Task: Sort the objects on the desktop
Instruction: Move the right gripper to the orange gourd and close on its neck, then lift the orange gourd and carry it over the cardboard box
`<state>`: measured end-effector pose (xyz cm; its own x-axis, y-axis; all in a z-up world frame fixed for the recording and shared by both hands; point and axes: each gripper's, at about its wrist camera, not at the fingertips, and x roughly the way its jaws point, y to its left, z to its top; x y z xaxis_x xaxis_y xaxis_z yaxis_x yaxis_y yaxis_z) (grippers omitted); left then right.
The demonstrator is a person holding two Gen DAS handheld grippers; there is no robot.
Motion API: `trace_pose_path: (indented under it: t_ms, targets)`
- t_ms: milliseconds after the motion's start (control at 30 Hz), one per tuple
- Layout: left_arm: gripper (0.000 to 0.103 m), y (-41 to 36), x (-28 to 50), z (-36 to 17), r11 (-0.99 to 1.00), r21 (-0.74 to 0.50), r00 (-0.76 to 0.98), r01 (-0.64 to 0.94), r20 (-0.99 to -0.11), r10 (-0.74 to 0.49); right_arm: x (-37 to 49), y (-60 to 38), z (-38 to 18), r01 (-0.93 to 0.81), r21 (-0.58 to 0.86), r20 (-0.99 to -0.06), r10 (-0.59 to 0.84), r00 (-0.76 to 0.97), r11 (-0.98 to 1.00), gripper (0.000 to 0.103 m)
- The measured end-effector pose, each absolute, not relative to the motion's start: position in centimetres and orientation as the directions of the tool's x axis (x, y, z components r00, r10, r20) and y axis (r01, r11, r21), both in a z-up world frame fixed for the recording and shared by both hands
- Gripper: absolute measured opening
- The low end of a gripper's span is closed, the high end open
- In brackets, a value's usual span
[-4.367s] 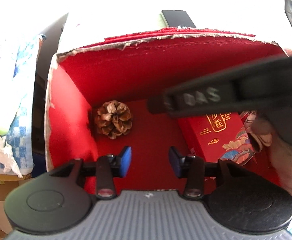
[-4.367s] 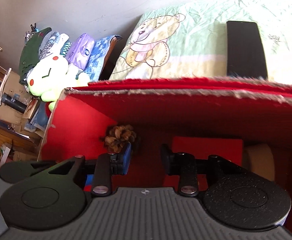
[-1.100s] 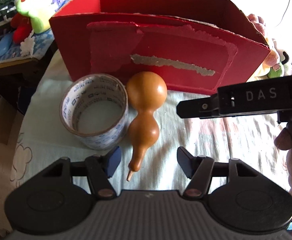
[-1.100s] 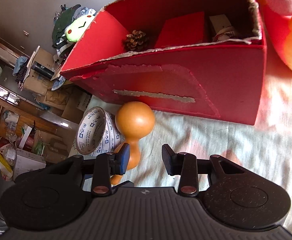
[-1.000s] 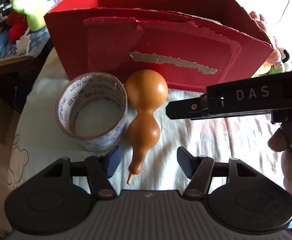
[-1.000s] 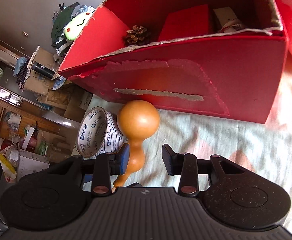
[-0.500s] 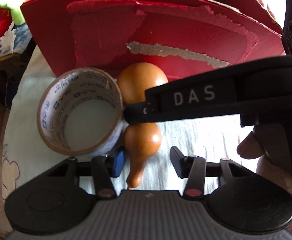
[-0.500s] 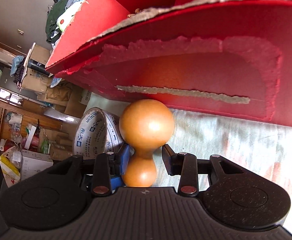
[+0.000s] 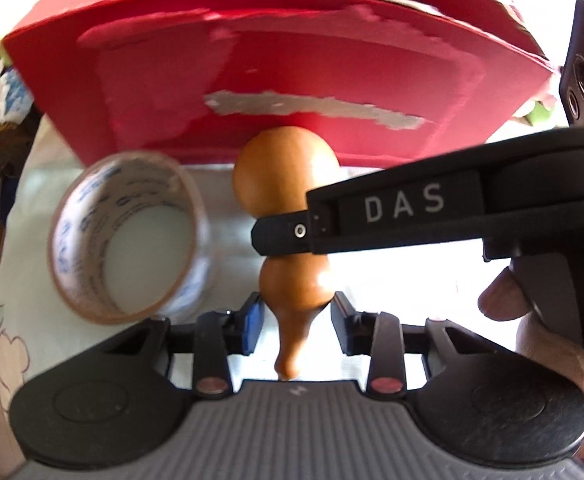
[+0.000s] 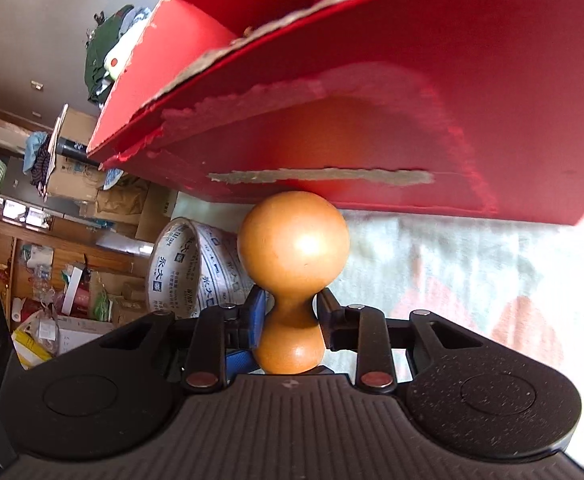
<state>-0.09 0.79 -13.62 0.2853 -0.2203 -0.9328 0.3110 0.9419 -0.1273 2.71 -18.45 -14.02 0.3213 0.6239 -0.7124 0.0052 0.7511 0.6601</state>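
An orange-brown wooden gourd lies on the cloth in front of the red cardboard box, stem towards me. My right gripper is shut on the gourd's narrow waist; its black finger crosses the left wrist view. My left gripper straddles the lower bulb and stem, pads very close on both sides. Whether they press on it is unclear. A roll of printed packing tape stands to the left, a little apart from the gourd.
The red box's torn front wall stands directly behind the gourd. A person's hand holds the right gripper at the right. The pale patterned cloth extends right. Clutter and cartons lie beyond the table's left edge.
Both grippers dropped down from the box to the gourd. The right one closed on its waist. The left fingers narrowed around the lower bulb. The tape roll now sits apart from the gourd.
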Motion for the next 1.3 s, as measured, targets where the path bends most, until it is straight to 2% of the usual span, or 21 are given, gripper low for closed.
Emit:
trace_pose_path:
  t_ms: [433, 800, 1100, 1300]
  targets:
    - [0.037, -6.4, -2.3, -12.3, 0.855, -0.116, 0.262, 0.505, -0.923, -0.28, -0.8, -24.1, -12.5, 0.141, 0.664, -0.705, 0.552, 0.445, 0.735, 0.031]
    - [0.037, -11.5, -5.1, -9.7, 0.748, -0.136, 0.249, 0.65, -0.892, -0.378, -4.4, -28.3, -9.5, 0.216, 0.663, -0.679, 0.455, 0.576, 0.717, 0.031]
    - [0.037, -13.2, -4.4, -3.8, 0.68, -0.11, 0.325, 0.725, -0.816, -0.478, -4.6, -29.9, -3.3, 0.159, 0.622, -0.616, 0.354, 0.703, 0.767, 0.031]
    - [0.037, -11.7, -2.2, -0.7, 0.692, -0.071, 0.398, 0.718, -0.775, -0.492, -2.0, -28.8, -0.8, 0.084, 0.596, -0.574, 0.351, 0.74, 0.799, 0.031]
